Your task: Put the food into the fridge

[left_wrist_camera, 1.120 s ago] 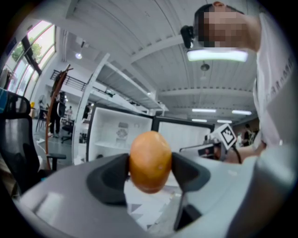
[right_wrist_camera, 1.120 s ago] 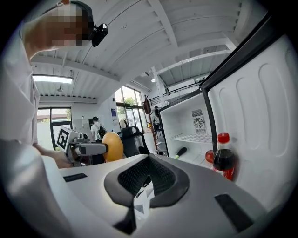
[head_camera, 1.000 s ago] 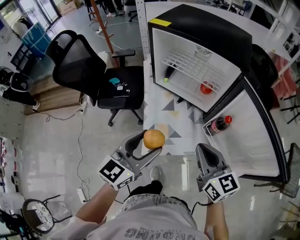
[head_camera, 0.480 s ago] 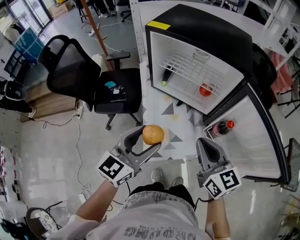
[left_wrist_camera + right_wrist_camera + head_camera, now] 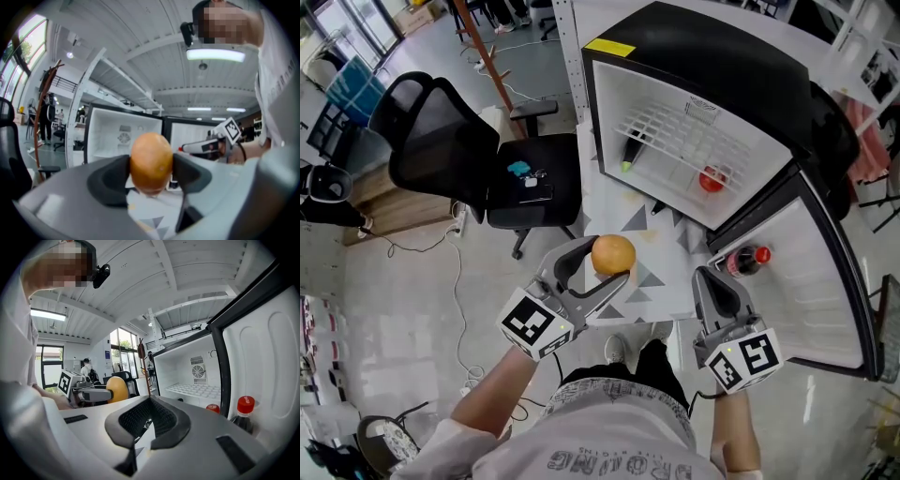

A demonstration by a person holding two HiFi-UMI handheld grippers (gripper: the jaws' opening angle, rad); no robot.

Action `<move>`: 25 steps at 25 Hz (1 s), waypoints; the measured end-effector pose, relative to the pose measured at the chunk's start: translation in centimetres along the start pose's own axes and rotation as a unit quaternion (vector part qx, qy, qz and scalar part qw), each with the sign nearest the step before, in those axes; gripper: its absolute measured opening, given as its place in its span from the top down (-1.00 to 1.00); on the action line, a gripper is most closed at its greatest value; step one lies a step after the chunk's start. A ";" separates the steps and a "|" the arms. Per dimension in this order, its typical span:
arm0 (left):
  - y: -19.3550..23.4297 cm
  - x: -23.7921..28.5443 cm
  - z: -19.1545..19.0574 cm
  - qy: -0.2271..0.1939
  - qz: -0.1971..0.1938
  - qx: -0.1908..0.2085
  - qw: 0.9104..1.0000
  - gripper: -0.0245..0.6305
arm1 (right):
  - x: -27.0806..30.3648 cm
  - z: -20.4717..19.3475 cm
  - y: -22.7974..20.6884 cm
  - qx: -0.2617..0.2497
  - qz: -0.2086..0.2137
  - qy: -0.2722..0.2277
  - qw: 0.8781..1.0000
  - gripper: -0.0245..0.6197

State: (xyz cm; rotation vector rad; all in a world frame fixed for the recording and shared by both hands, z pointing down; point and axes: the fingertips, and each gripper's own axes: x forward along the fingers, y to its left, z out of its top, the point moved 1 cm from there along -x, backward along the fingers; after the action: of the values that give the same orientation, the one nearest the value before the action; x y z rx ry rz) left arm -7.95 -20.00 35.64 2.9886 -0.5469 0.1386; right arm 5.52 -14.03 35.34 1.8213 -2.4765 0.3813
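One orange (image 5: 612,254) gripped in left gripper (image 5: 608,264), now carried slightly nearer the open fridge (image 5: 703,66) than a second ago. Right gripper (image 5: 713,286) closed, empty. Still approaching; orange not yet inside.

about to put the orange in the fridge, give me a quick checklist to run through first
1. Orange clamped in the left gripper: ok.
2. Fridge door swung open: ok.
3. Wire shelf bare, with room for the orange: ok.
4. Dark bottle and red round food lie below the shelf, out of the way: ok.
5. Right gripper shut, empty, off to the side by the door: ok.
6. Grip firm enough for the carry: cannot tell.
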 end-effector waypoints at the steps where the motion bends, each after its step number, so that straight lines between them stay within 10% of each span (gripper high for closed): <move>1: 0.2 0.4 0.0 0.002 0.000 0.003 1.000 0.03 | 0.2 0.0 -0.2 0.001 0.000 -0.002 1.000 0.92; 25: 5.3 15.4 2.1 0.049 -0.028 0.117 0.992 0.03 | 5.7 0.5 -6.7 0.023 0.032 -0.013 0.999 0.92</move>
State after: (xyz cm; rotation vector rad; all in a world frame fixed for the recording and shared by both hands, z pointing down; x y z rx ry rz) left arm 4.67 -30.52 35.67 3.1973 -0.4637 0.3678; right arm 10.12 -21.35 37.00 1.7776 -2.5701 0.4235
